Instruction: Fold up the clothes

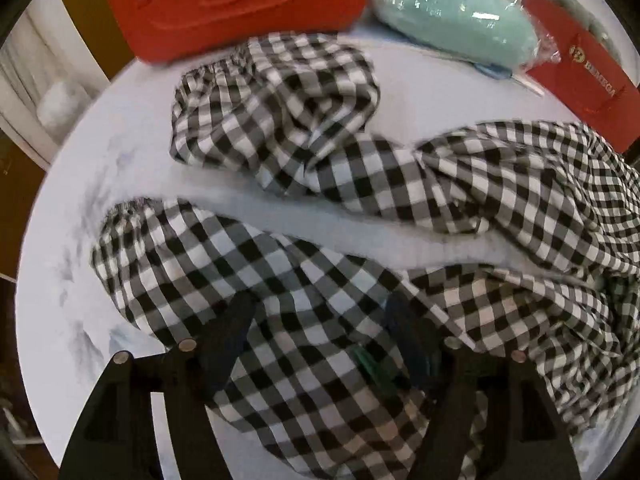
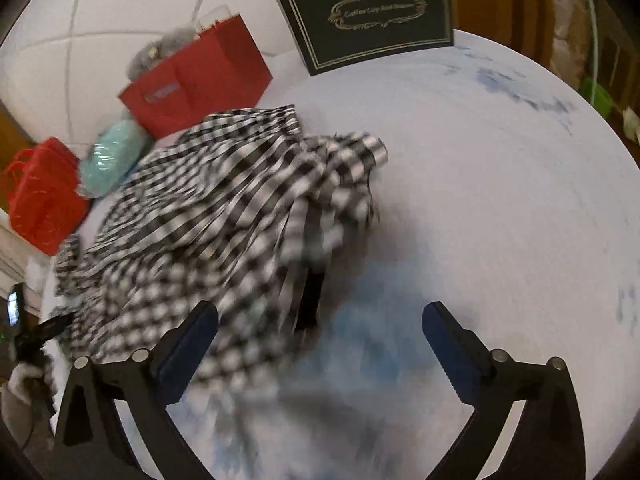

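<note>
- While lying crumpled and unfolded on the white marbled desk [image 2: 500, 168], checked garment [image 1: 320, 240] spreading in loose heaps across the middle; judging fold not yet begun, step in hand looking like letting go and re-placing for a fresh grasp.
- Left gripper [image 1: 320, 320] pointing steeply down over near part of cloth, jaws standing well apart; fabric lying between and under the fingers, one finger partly hidden by a ridge of cloth; pads not seen pressing, so reading as holding nothing.
- Right gripper [image 2: 320, 320] hanging over bare desk just beside cloth's edge, jaws spread wide, nothing between them.
- Garment showing black-and-white gingham, gathered elastic-looking hems at two bunched ends in left view; heavy blur in right view, exact outline not readable.
- Judging next move as needing a hem or corner found and pinched on each side, then pulling flat before any fold.
- Sitting at desk's far edge, clear of cloth: orange basket [image 1: 240, 8], mint bundle in plastic [image 1: 452, 20], red paper bag [image 2: 196, 76], black box [image 2: 368, 16].
</note>
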The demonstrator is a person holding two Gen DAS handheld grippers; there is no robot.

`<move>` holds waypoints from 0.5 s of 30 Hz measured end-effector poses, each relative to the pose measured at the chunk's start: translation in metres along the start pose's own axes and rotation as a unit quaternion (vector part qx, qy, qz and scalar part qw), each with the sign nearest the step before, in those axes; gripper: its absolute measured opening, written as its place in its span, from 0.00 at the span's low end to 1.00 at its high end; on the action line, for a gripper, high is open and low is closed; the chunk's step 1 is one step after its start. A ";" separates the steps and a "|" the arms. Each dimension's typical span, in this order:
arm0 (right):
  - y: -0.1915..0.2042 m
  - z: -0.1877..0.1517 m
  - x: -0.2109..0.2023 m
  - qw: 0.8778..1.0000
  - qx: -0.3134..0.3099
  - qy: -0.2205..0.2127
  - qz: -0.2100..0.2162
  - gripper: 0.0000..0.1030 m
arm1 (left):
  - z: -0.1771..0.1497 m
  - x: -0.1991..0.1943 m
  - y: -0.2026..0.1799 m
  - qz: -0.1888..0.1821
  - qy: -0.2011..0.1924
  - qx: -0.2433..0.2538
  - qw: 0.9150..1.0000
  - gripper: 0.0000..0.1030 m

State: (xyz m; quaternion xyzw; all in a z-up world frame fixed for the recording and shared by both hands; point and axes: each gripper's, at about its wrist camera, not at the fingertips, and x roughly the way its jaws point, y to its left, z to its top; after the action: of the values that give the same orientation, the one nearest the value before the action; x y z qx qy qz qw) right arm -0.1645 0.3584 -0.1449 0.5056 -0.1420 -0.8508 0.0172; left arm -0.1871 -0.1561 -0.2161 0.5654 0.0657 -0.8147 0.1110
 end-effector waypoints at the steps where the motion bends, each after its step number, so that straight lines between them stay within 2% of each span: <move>1: 0.001 0.007 0.010 1.000 -0.005 0.007 0.000 1.00 | -0.001 -0.001 0.002 -0.003 -0.007 -0.005 1.000 0.56; 2: 0.003 0.012 0.020 1.000 -0.011 0.016 0.003 0.98 | -0.002 -0.004 0.004 -0.003 -0.016 -0.010 1.000 0.24; 3: 0.006 0.015 0.030 0.999 -0.018 0.028 0.007 0.92 | -0.003 -0.005 0.006 -0.007 -0.018 -0.009 1.000 0.08; 4: 0.012 0.018 0.042 0.999 -0.027 0.043 0.007 0.45 | -0.003 -0.006 0.008 -0.013 -0.015 -0.009 1.000 0.04; 5: 0.018 0.021 0.051 0.998 -0.037 0.056 0.004 0.05 | -0.003 -0.009 0.011 -0.017 -0.012 -0.009 1.000 0.03; 7: 0.031 0.025 0.057 0.996 -0.061 0.059 -0.017 0.05 | -0.004 -0.027 0.025 -0.016 -0.031 -0.015 0.999 0.03; 9: 0.044 0.030 0.032 0.995 -0.089 0.014 -0.034 0.05 | -0.005 -0.048 0.040 -0.012 -0.055 -0.024 0.998 0.03; 11: 0.042 0.028 -0.015 0.996 -0.078 -0.038 -0.023 0.05 | -0.013 -0.079 0.065 -0.028 -0.082 -0.040 0.995 0.03; 13: 0.038 0.022 -0.062 0.994 -0.066 -0.086 -0.012 0.05 | -0.030 -0.101 0.085 -0.047 -0.093 -0.049 0.993 0.03; 15: 0.028 -0.003 -0.102 0.993 -0.059 -0.100 -0.012 0.05 | -0.053 -0.116 0.101 -0.063 -0.092 -0.049 0.993 0.03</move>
State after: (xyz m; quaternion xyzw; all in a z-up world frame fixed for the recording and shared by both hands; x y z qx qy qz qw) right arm -0.1151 0.3488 -0.0520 0.4181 -0.0861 -0.9040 0.0230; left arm -0.0747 -0.2293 -0.1242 0.4763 0.1305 -0.8646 0.0923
